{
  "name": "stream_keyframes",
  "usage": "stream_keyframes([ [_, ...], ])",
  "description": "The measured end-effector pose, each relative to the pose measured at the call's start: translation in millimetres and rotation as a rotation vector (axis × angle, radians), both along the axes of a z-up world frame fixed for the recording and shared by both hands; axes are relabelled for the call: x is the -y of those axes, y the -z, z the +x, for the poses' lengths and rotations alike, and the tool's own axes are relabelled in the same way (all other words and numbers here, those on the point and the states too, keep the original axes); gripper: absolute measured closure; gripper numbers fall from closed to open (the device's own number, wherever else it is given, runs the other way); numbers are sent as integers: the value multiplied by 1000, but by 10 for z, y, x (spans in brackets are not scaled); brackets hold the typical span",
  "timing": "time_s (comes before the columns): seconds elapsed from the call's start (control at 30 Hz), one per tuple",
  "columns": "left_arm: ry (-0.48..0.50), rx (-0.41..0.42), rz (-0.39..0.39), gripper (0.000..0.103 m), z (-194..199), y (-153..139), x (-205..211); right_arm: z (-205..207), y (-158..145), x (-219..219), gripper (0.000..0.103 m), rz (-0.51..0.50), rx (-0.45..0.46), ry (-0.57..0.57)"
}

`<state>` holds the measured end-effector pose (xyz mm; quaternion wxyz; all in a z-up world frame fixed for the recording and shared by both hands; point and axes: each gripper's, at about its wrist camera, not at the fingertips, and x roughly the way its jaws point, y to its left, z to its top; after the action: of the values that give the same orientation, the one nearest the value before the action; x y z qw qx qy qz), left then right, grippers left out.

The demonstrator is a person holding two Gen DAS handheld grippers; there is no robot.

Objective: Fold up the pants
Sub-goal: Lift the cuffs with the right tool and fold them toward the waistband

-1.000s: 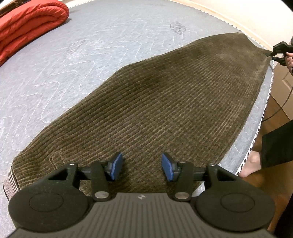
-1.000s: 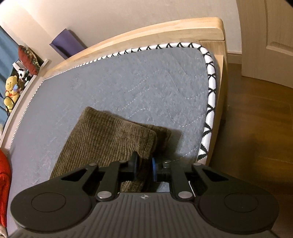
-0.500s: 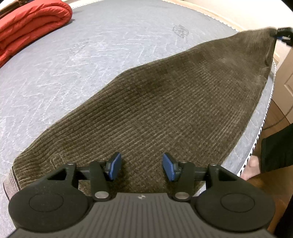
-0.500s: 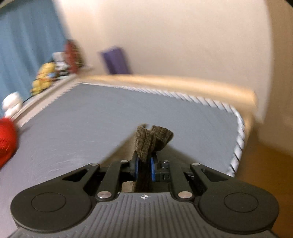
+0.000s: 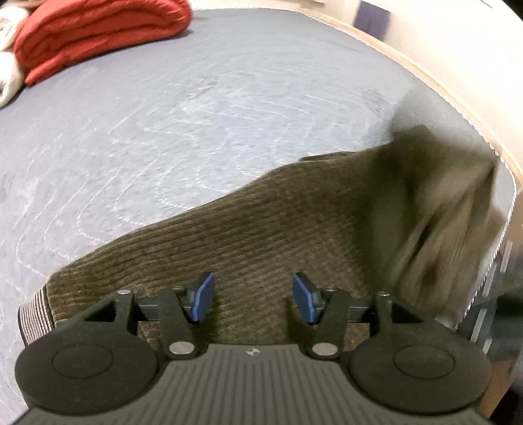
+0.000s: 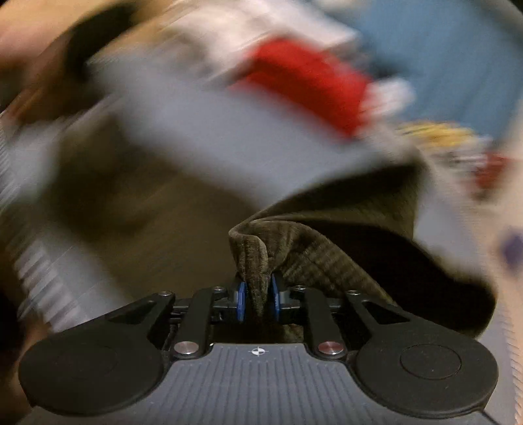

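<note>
My left gripper (image 5: 251, 297) hangs spread over the waistband end of the brown corduroy pants (image 5: 268, 229), its blue pads apart and gripping nothing. That view shows the pants lying on the grey mattress (image 5: 163, 114), their far end lifted and blurred at the right. Only my right view shows why: my right gripper (image 6: 258, 302) is pinched on a bunched fold of the pants (image 6: 261, 251), held up off the bed. A red blanket (image 5: 94, 29) lies at the mattress's far corner, well apart from the pants.
</note>
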<state>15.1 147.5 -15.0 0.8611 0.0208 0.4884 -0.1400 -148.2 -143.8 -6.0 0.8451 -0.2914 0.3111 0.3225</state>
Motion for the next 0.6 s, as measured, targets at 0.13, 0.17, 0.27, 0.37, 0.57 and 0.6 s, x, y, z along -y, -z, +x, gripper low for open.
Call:
stream_keyframes([
  [0.13,-16,-33,-34,44,65,61,-26,-352,90,-94,61,-26,-92,-176],
  [0.17,-14,-39,-45,44,79,76,-17,-368,37,-63,60,-3,-114,-196],
  [0.27,-24,-45,-110,44,148,103,18,-357,-143,18,54,77,-148,-190],
  [0.37,10,23,-177,44,174,25,176,-274,-243,122,54,124,-164,-145],
  [0.57,179,126,-209,22,199,-94,785,-104,-334,366,54,161,-185,-53],
  [0.6,222,126,-197,22,210,-83,882,-103,-310,435,54,159,-181,-38],
])
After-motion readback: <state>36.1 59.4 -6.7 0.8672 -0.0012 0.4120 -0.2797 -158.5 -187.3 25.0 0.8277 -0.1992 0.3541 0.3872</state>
